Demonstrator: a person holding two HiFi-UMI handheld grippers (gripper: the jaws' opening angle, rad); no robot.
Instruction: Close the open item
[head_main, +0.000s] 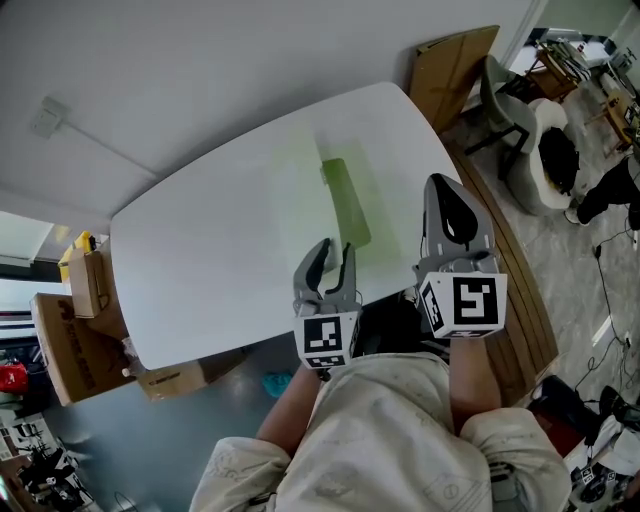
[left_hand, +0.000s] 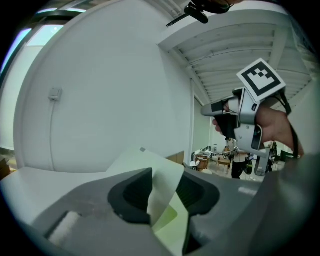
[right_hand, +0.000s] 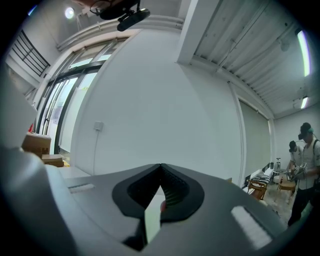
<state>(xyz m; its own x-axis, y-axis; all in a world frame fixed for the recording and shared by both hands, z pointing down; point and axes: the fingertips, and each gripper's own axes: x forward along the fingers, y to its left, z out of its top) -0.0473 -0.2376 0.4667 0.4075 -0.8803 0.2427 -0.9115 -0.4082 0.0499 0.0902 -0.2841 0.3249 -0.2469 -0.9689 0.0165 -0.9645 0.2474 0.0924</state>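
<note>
Open folder (head_main: 345, 200) sits on the white table (head_main: 200, 260), right in front of both grippers, its near edge reaching back to their tips. The left gripper (left_hand: 165, 187) has its jaws apart, with a pale green flap standing up between them. The flap seems to lean on one pad rather than being pinched, so it's loose in there. Probably the person has the flap raised like that so it can be swung over to shut the thing. The right gripper (right_hand: 160, 167), just off to the side of the left one, is clenched with its tips meeting. A thin pale strip runs edge-on between the jaws lower down, which looks like the folder's other edge being pinned so it doesn't slide around.

Hard to make out: from the head view the folder nearly washes out against the table, only a darker green band shows clearly. The grippers cover its near edge. There's a small reddish spot inside the right jaws, no idea what that is
</note>
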